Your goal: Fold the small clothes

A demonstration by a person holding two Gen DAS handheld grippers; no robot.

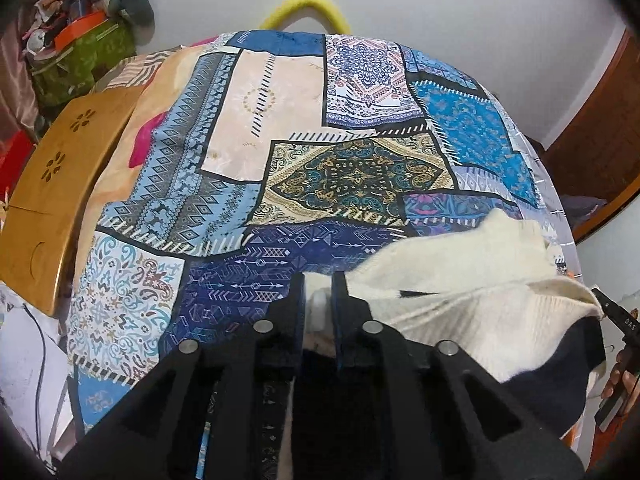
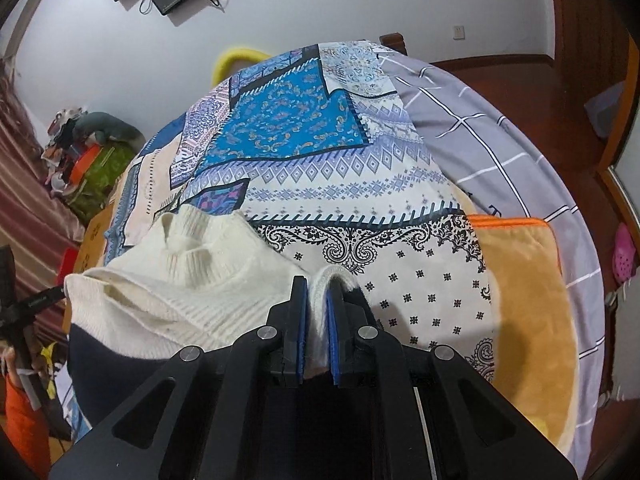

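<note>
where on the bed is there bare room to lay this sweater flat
The patchwork cover lies bare ahead of the sweater, up to the yellow loop. The white patterned patch, between the sweater and the orange blanket, is free too. Crowded: the wooden board and the clutter pile along the cover's left edge.

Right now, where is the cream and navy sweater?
The cream and navy sweater hangs between both grippers above the patchwork bedspread: lower left in the right wrist view, lower right in the left wrist view, pinched by the right gripper and left gripper.
</note>
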